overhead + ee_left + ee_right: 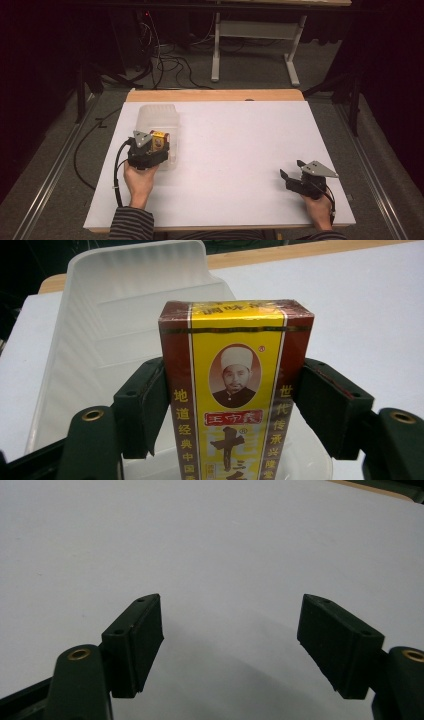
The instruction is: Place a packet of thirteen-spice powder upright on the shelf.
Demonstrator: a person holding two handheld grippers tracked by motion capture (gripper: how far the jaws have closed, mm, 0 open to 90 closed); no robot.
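The left gripper (227, 405) pinches a tall red-and-yellow cardboard box (235, 390) printed with Chinese characters and a portrait, one black finger (142, 405) pressed on each narrow side. It holds the box upright over the near end of a translucent white plastic tray (125, 325) lying on the white surface (240, 150) at the left. Well apart to the right, the right gripper (230, 645) rests low over bare surface with its fingers spread wide around nothing.
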